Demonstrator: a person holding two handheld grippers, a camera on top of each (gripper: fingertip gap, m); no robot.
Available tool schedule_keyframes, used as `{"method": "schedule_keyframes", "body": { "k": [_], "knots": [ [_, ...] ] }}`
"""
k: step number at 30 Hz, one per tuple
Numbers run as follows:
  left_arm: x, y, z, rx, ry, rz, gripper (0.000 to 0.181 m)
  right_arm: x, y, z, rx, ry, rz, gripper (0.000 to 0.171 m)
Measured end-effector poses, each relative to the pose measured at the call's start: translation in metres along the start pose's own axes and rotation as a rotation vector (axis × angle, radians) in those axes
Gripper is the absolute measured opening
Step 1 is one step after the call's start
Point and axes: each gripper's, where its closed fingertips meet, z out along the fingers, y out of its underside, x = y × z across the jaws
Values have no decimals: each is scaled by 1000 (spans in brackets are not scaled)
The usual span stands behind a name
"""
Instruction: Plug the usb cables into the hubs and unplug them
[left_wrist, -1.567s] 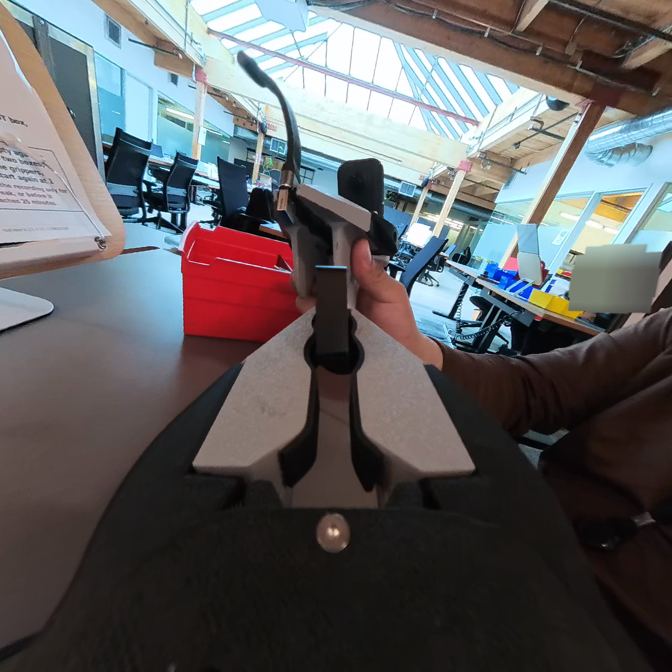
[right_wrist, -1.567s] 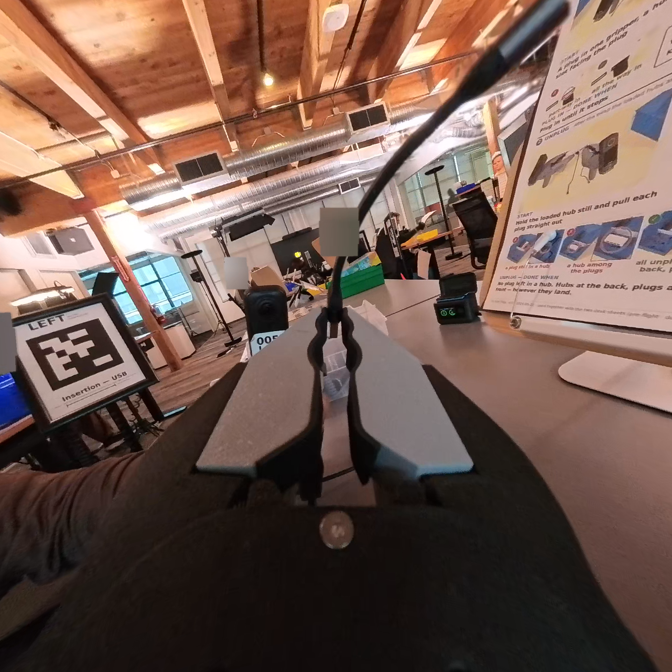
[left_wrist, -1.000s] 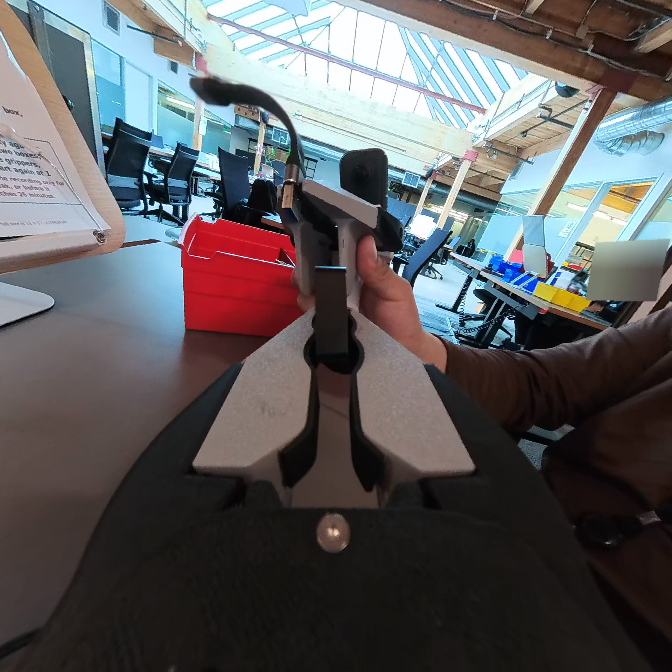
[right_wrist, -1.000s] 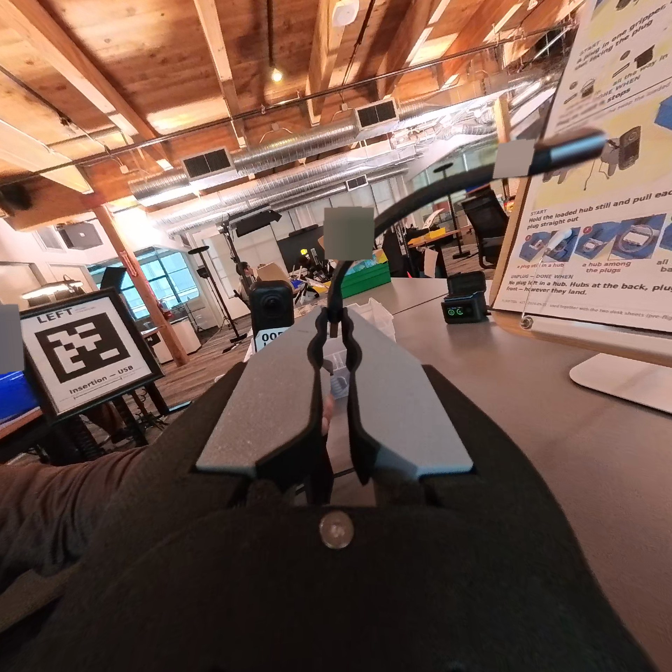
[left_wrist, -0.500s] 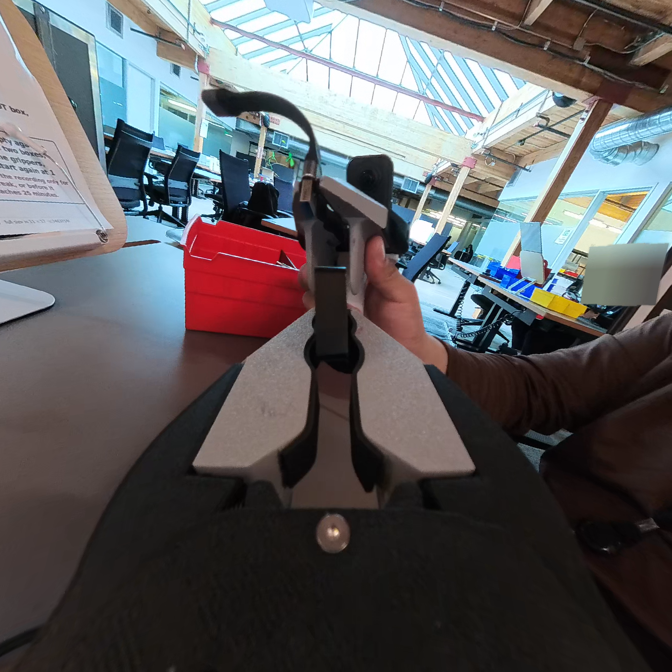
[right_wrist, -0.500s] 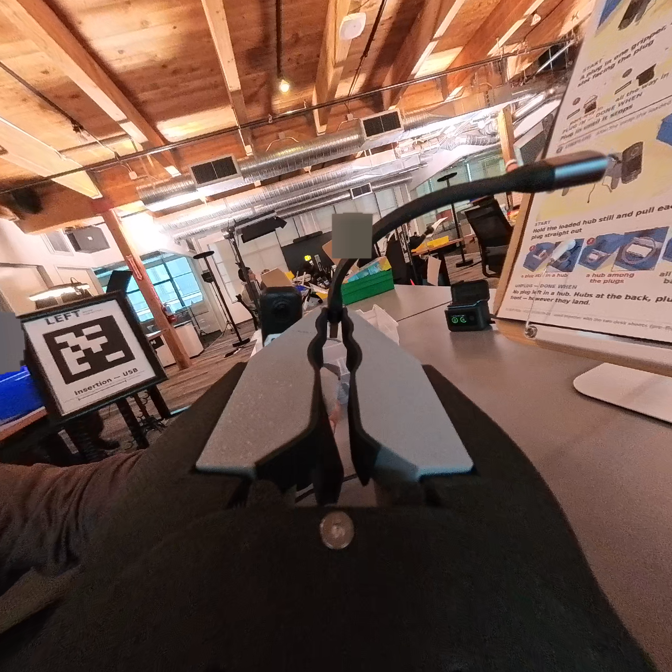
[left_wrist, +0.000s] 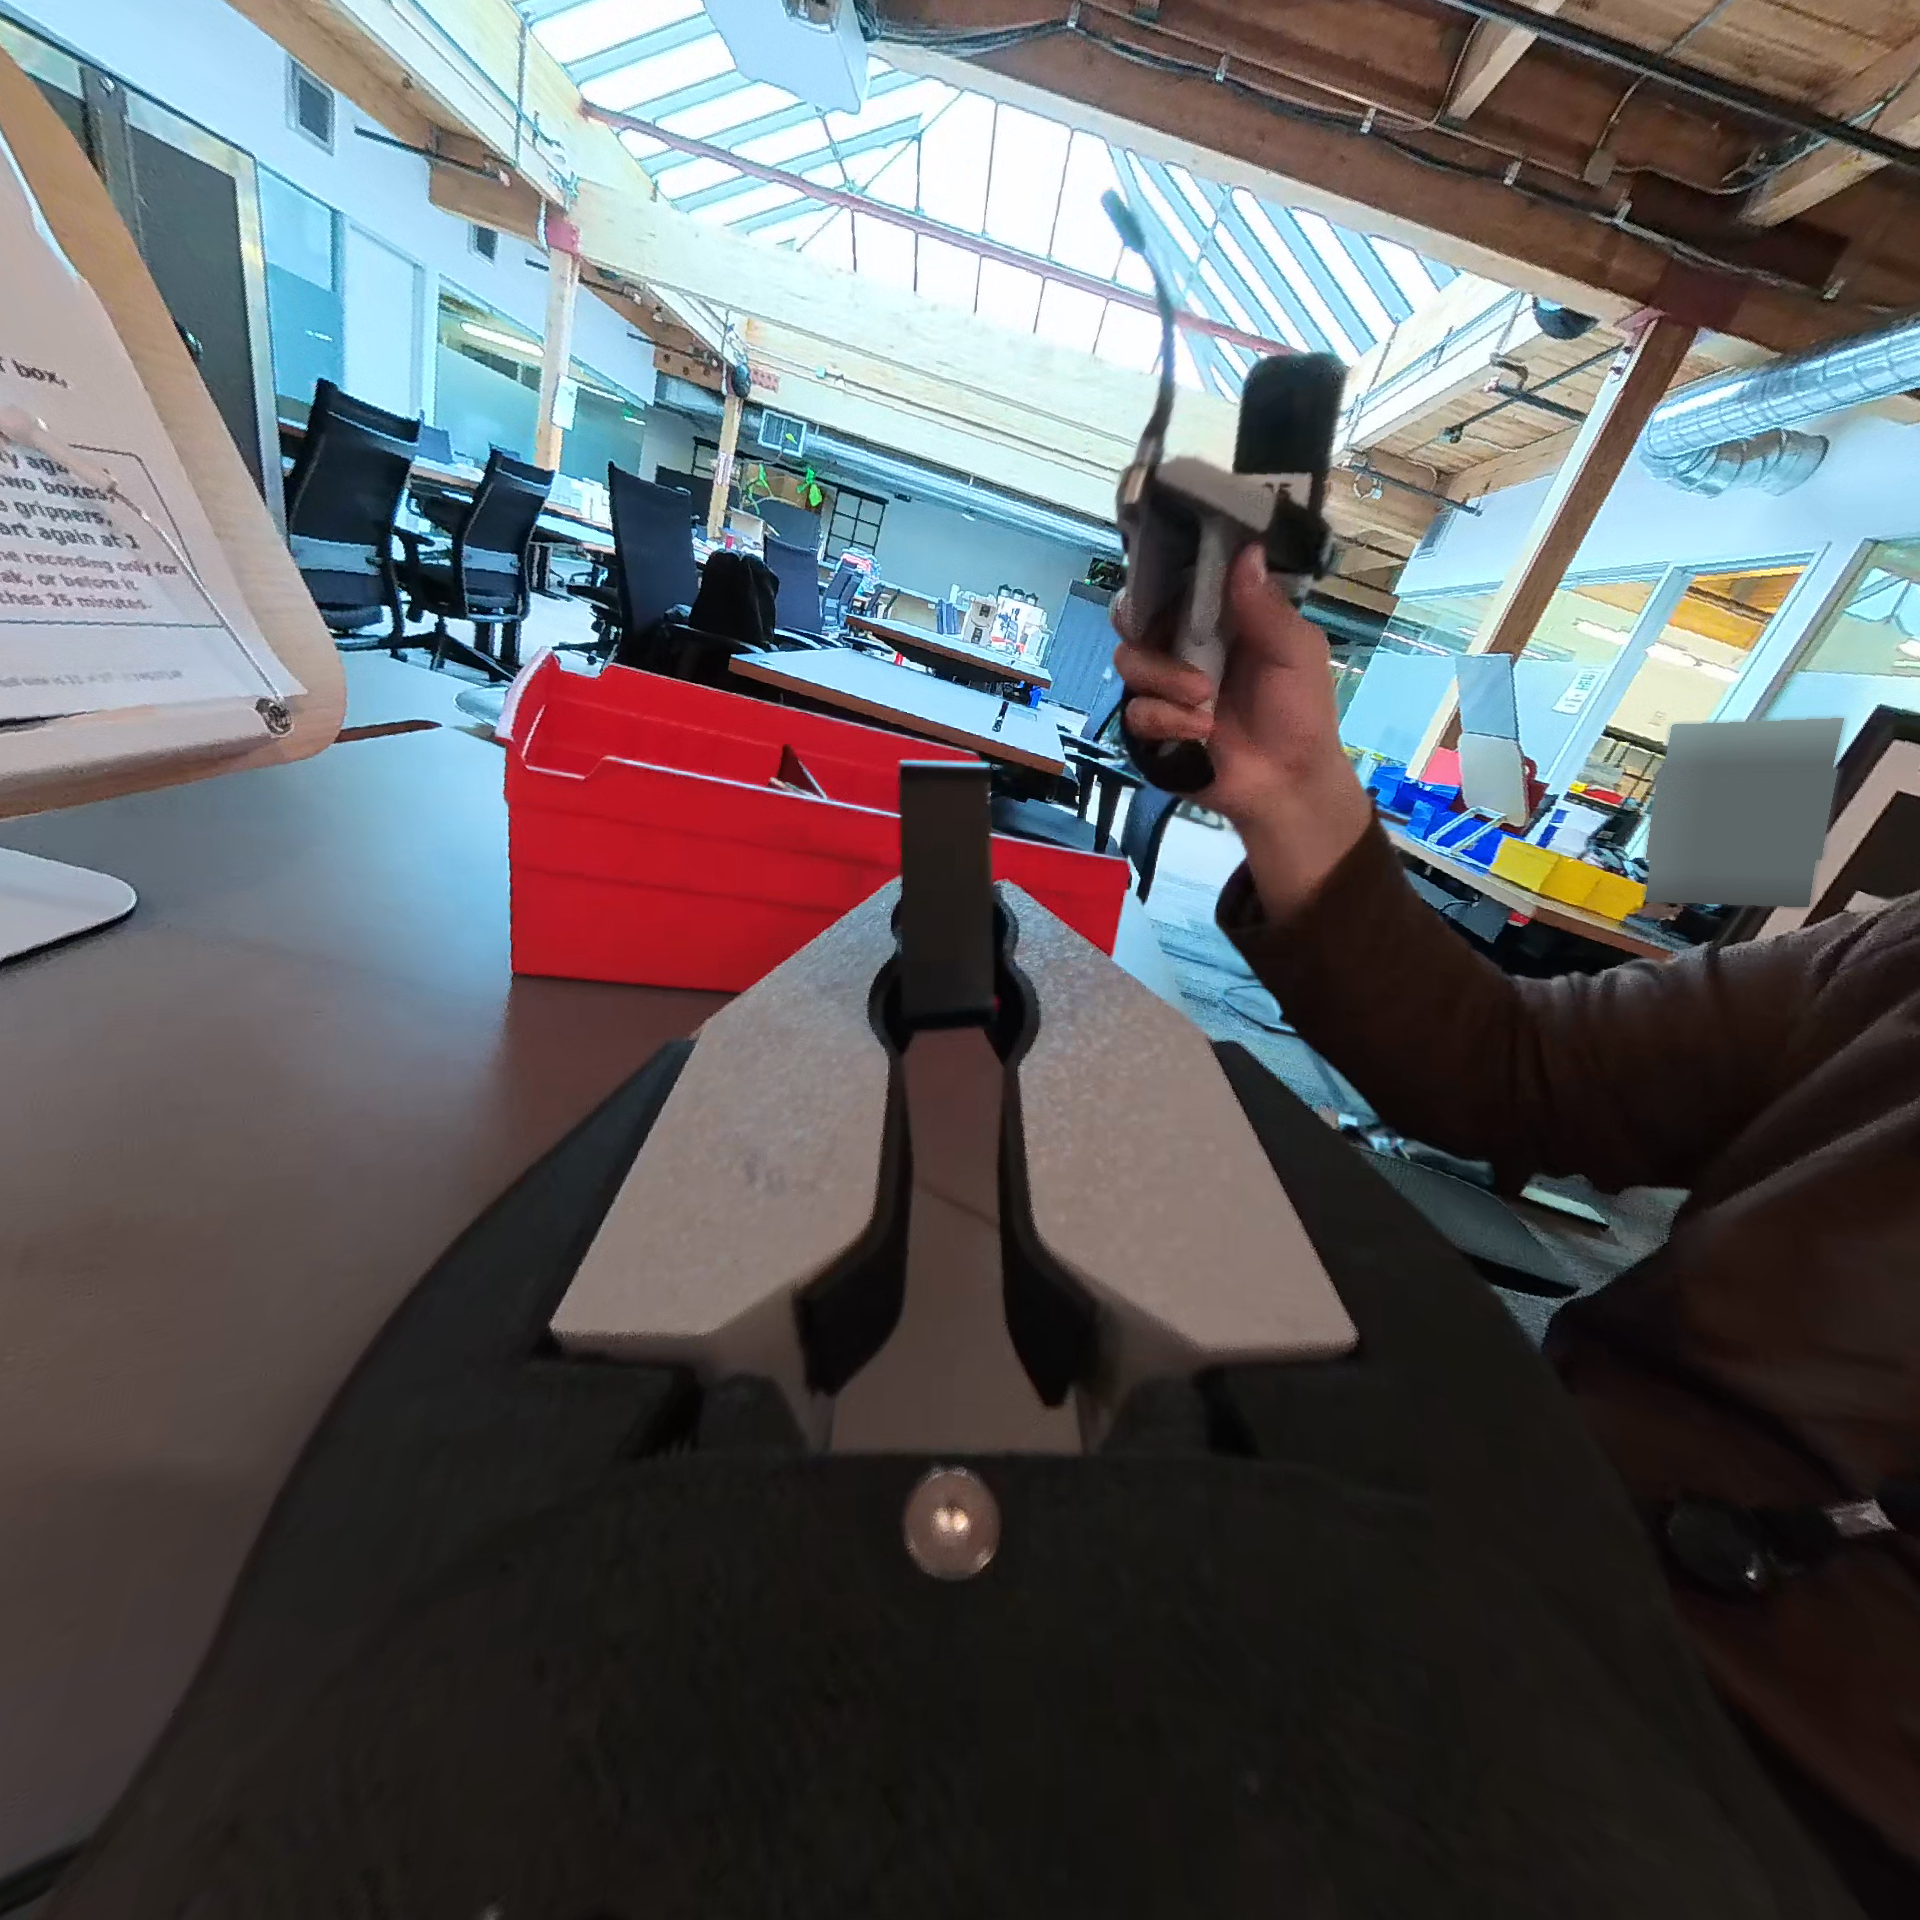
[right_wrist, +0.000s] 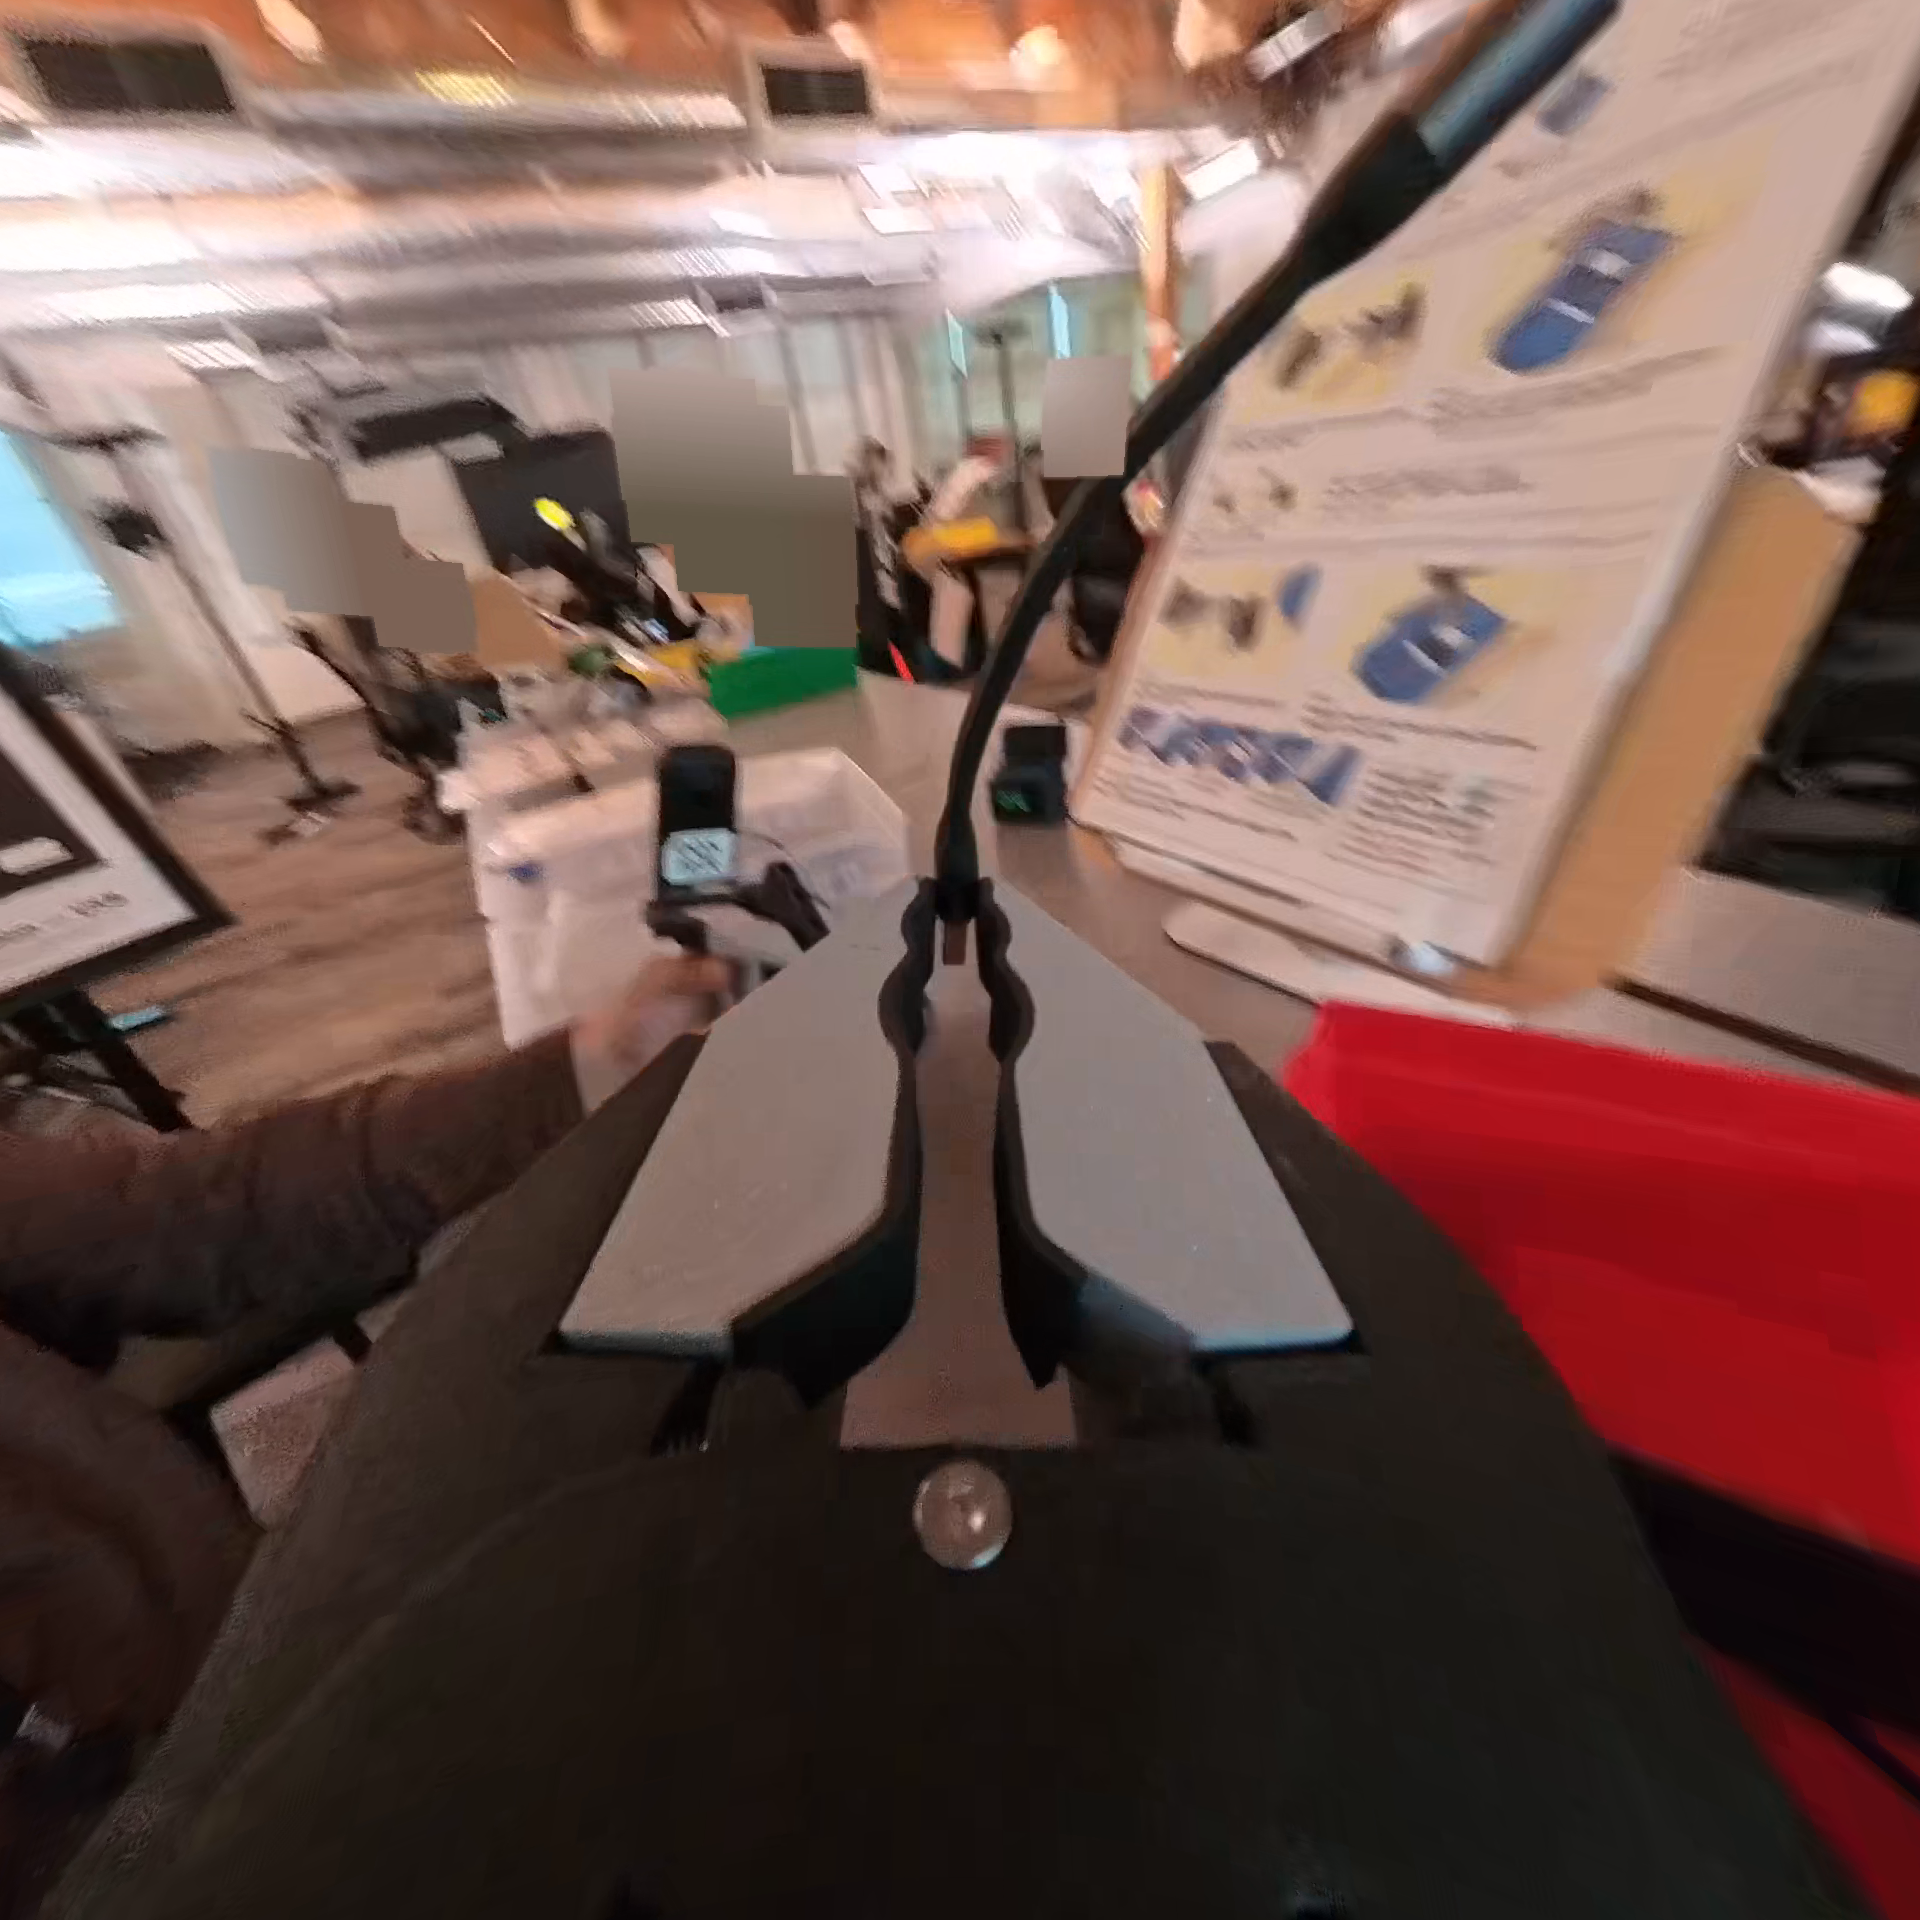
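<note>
My left gripper (left_wrist: 945, 971) is shut on a dark flat USB hub (left_wrist: 943, 883) that sticks up past the fingertips. My right gripper (right_wrist: 954, 920) is shut on the plug end of a black USB cable (right_wrist: 1049, 561); the cable arcs up and to the right. In the left wrist view the right gripper (left_wrist: 1174, 520) is held in a hand, up and to the right of the hub and apart from it, with the cable (left_wrist: 1162, 332) rising above it. The right wrist view is motion-blurred.
A red bin (left_wrist: 727, 831) stands on the dark table (left_wrist: 260, 1091) behind the hub; it also shows in the right wrist view (right_wrist: 1662, 1247). An instruction board (right_wrist: 1403, 520) stands on a stand, a white bin (right_wrist: 821, 821) beyond. Brown sleeves at both sides. My hands' fingertips stand some 20 cm from each other.
The right gripper with the cable has moved away from the hub, up and to the right. The right wrist view has swung toward the red bin. The left gripper stays shut on the hub.
</note>
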Motion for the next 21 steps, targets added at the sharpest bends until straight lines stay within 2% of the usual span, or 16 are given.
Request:
{"method": "schedule_keyframes", "body": {
  "k": [4,8,11,15,18,19,21],
  "knots": [
    [3,-3,-1,12,8,2,8,29,13,-56,-162,102,102,4],
    [5,0,1,-3,11,7,8,44,48,-82,-310,181,214,4],
    [5,2,2,-17,5,18,8,57,83,-87,-414,240,306,7],
    [3,3,1,-17,3,5,8,89,112,-103,-550,438,291,31],
    [4,3,1,-13,9,1,8,94,108,-104,-585,530,213,45],
    [4,3,1,-13,14,-2,8,89,101,-96,-564,520,170,46],
    [7,3,2,-17,33,-8,8,61,87,-67,-506,387,109,47]
  ]
}}
